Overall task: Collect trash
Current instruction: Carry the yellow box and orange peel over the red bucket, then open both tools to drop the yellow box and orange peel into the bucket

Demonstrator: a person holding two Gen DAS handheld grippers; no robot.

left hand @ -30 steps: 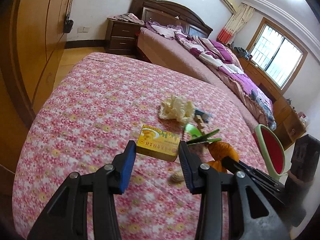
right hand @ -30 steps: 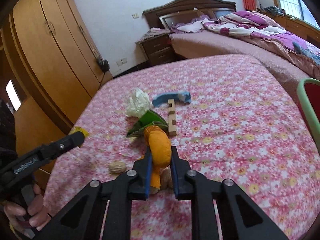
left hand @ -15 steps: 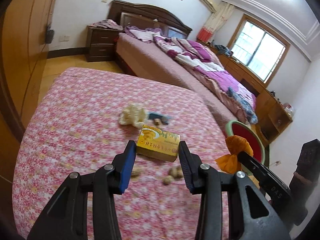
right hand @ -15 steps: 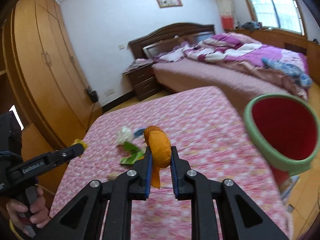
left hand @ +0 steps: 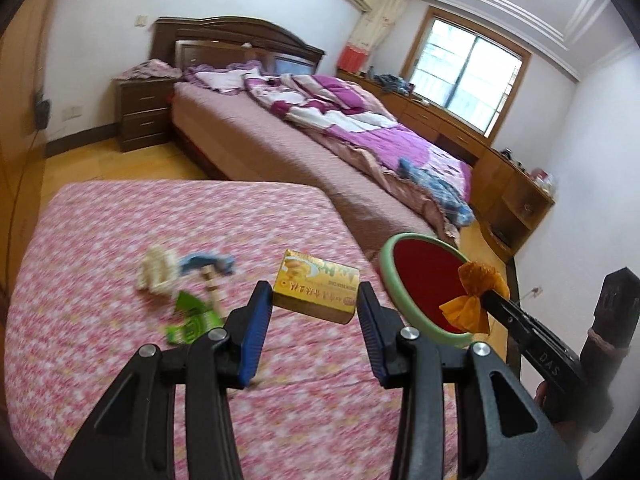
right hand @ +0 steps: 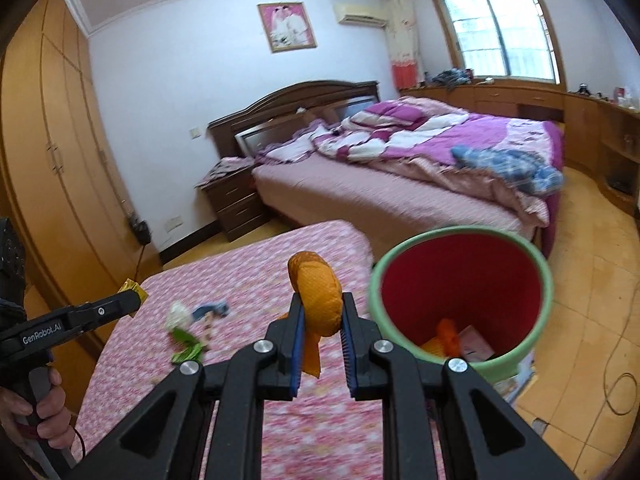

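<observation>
My left gripper (left hand: pixel 316 312) is shut on a yellow carton (left hand: pixel 316 285) and holds it above the pink floral bed (left hand: pixel 120 240), left of the bin. My right gripper (right hand: pixel 320 328) is shut on an orange net wrapper (right hand: pixel 318 304), held just left of the bin's rim. The green bin with a red inside (right hand: pixel 460 280) stands off the bed's right edge and holds an orange piece and a pink packet. It also shows in the left wrist view (left hand: pixel 424 276). A white crumpled tissue (left hand: pixel 156 270), a blue scrap (left hand: pixel 208 262), a wooden piece (left hand: pixel 212 284) and a green wrapper (left hand: pixel 192 316) lie on the bed.
A large bed with a purple quilt (right hand: pixel 420 148) stands beyond. A brown nightstand (left hand: pixel 144 116) is at its left. Wooden wardrobes (right hand: pixel 52 160) line the left wall. A low wooden cabinet (right hand: pixel 580 120) runs under the window. A cable (right hand: pixel 616 396) lies on the tiled floor.
Both grippers have lifted off the bed and swung right toward the bin, carrying the carton and the orange wrapper. The bin is now close in both views.
</observation>
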